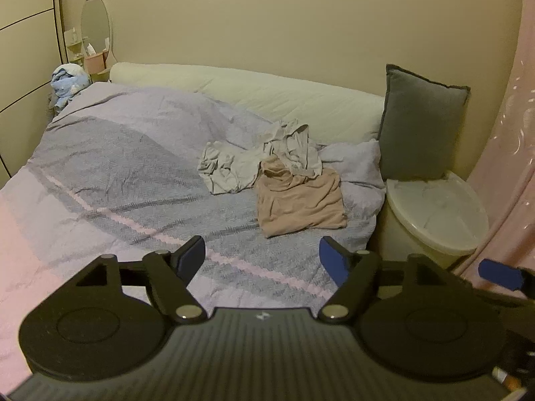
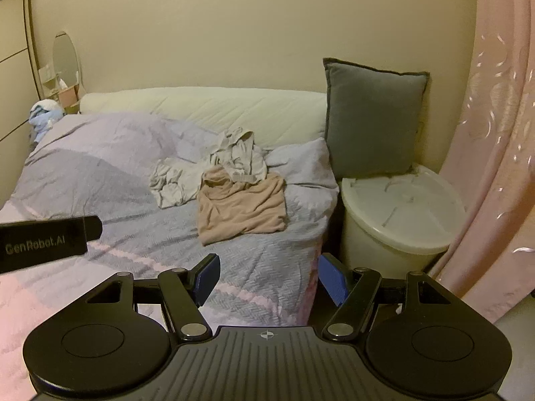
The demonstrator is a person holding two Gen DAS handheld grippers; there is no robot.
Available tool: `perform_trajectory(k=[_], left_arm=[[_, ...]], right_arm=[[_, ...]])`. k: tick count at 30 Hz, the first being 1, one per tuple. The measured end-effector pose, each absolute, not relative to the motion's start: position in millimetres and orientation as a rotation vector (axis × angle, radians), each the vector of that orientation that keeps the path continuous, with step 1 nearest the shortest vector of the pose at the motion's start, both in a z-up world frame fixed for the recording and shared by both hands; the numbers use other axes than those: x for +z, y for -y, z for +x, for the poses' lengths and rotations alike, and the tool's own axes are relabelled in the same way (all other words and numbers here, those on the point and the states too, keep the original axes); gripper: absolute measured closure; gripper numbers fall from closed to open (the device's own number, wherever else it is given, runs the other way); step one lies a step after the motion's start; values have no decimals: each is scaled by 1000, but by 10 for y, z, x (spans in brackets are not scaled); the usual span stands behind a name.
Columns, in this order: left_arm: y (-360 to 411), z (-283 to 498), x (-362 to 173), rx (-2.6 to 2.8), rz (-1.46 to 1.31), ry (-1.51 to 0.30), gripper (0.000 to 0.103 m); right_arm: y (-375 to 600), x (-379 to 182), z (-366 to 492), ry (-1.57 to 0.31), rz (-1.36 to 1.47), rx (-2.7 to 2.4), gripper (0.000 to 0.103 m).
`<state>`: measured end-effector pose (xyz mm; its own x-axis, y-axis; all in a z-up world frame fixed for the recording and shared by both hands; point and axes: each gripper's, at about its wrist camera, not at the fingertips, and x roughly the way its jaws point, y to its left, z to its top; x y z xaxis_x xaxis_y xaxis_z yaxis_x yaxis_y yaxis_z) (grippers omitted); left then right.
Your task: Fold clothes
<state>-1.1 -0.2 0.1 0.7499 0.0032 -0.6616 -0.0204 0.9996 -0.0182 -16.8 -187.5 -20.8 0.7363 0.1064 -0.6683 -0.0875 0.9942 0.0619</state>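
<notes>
So the crumpled tan knit top (image 1: 301, 200) sits near the bed's (image 1: 110, 153) right edge, touching a rumpled pale grey garment (image 1: 230, 167). Left hand-held gripper (image 1: 262, 260) and right hand-held gripper (image 2: 269, 279) both hover wide, empty.

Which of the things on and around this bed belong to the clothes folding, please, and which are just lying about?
For folding: tan top; pale grey garment; beige garment.

Lying about: grey cushion; white bin; oval mirror; blue bundle; pink curtain.
</notes>
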Motion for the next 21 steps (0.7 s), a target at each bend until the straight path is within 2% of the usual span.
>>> perform_trajectory(k=[21], left_arm=[[-326, -394, -44, 40, -100, -746, 31]], right_arm=[[1374, -167, -265, -710, -40, 121, 34]])
